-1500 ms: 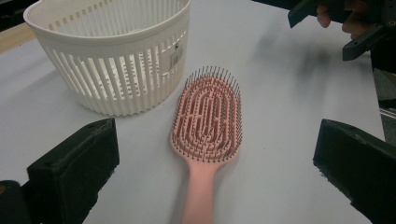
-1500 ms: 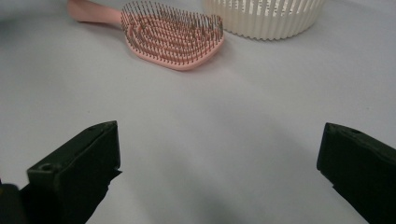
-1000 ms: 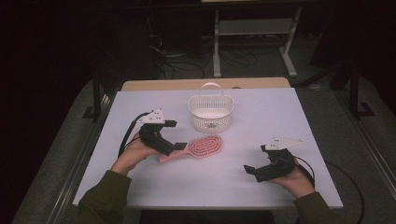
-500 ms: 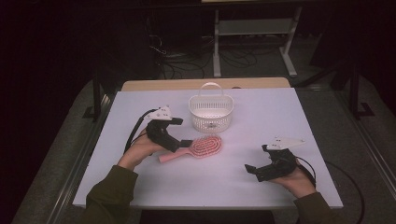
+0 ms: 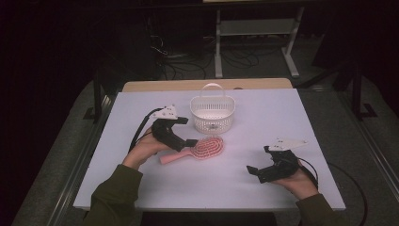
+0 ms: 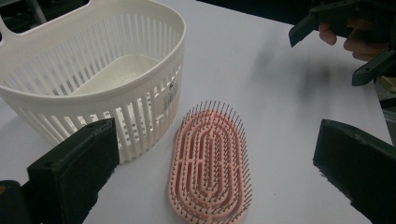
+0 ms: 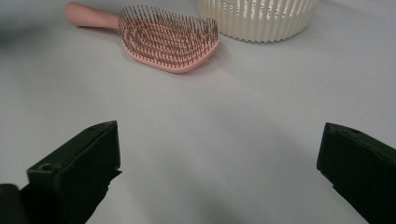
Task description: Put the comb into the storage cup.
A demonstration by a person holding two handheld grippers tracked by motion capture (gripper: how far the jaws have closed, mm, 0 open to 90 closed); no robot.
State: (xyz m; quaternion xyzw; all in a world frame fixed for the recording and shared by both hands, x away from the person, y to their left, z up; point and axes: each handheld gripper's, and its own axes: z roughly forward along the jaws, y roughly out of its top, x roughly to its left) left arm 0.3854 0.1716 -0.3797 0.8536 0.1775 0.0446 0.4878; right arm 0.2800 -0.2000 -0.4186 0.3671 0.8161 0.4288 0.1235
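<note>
Basket (image 5: 212,113): white, slatted, upright at the far middle of the table (image 5: 263,188).
Hairbrush (image 5: 200,149): pink, bristles up, just in front of the basket, head near its wall.
Left gripper (image 5: 187,132): jaws spread wide, empty, over the brush handle, left of the basket.
Right gripper (image 5: 258,160): jaws wide, empty, well to the basket's right and nearer the person.

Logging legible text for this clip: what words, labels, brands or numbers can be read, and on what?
Nothing can be quoted.
The white basket carries a small sticker on its slatted wall, its print too small to read.
The pink hairbrush shows no marking.
</note>
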